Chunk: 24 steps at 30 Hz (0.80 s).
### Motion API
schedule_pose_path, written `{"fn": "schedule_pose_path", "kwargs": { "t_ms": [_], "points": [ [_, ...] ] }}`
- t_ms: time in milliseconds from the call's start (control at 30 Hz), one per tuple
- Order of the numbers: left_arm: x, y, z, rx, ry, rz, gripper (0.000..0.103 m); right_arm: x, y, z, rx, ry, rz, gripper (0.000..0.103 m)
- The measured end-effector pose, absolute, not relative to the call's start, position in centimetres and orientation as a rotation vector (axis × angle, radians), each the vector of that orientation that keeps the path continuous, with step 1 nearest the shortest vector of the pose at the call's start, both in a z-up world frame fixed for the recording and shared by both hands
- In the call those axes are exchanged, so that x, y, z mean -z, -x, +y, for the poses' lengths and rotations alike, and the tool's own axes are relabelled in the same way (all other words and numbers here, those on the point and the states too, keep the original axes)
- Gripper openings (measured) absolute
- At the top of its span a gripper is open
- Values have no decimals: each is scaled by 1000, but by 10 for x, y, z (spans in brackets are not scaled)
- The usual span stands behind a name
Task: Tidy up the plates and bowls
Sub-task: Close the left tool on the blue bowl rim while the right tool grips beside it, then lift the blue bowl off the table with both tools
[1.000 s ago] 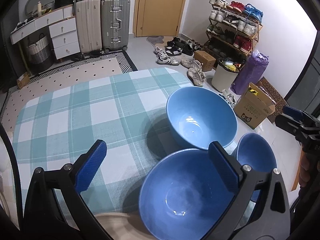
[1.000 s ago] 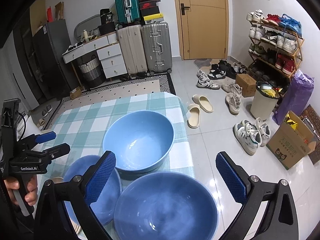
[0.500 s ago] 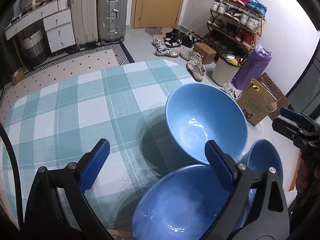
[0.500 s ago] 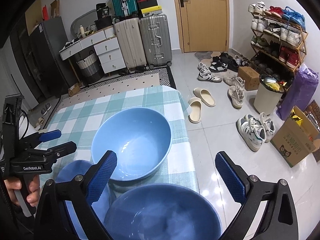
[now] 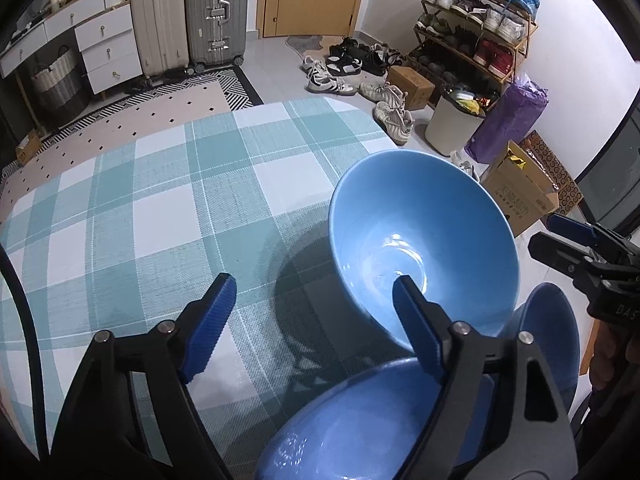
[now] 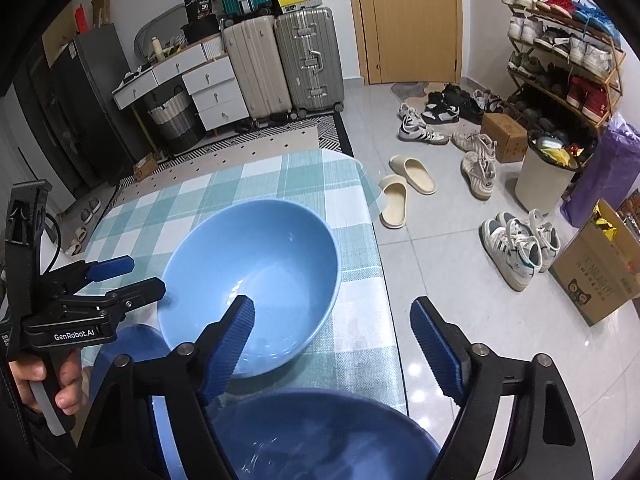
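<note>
Three blue bowls sit on a teal checked tablecloth (image 5: pixel 160 200). The far light blue bowl (image 5: pixel 424 240) also shows in the right wrist view (image 6: pixel 256 276). A near bowl (image 5: pixel 360 428) lies under my left gripper (image 5: pixel 312 328), which is open and empty, its right finger over the far bowl's near rim. Another blue bowl (image 5: pixel 556 344) sits at the right. My right gripper (image 6: pixel 332 344) is open and empty above a near bowl (image 6: pixel 320 436), its left finger over the far bowl. The third bowl (image 6: pixel 132 344) shows at lower left.
The table's right edge (image 6: pixel 380 264) drops to a tiled floor with slippers (image 6: pixel 404 188), shoes, a white bin (image 6: pixel 544 176) and a cardboard box (image 6: pixel 600 268). Suitcases (image 6: pixel 280 64) and drawers stand beyond the table.
Both grippers have moved forward toward the far bowl and their fingers have narrowed somewhat. The near bowls have slid lower in both views. No bowl has moved.
</note>
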<state>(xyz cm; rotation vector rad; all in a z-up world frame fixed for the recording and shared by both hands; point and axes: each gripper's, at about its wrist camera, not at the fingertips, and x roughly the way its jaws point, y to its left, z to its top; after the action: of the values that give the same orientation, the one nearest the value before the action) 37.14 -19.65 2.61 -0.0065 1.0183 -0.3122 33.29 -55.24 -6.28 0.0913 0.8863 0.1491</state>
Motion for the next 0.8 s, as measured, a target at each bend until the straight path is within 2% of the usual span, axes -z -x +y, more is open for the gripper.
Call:
{"fn": "schedule_pose_path", "kwargs": {
  "t_ms": [200,367,800],
  "points": [
    [-16,-380,-202,317,11,1045,68,76,-347,-551,-156,-94,916,75],
    [-9,-386,-207,328,7,1065,55,84,-353,-551,-160,-91,932,70],
    [-2,-388,-223,392,-3,1070,18,103,-362,-548,-178,-84,964,34]
  ]
}}
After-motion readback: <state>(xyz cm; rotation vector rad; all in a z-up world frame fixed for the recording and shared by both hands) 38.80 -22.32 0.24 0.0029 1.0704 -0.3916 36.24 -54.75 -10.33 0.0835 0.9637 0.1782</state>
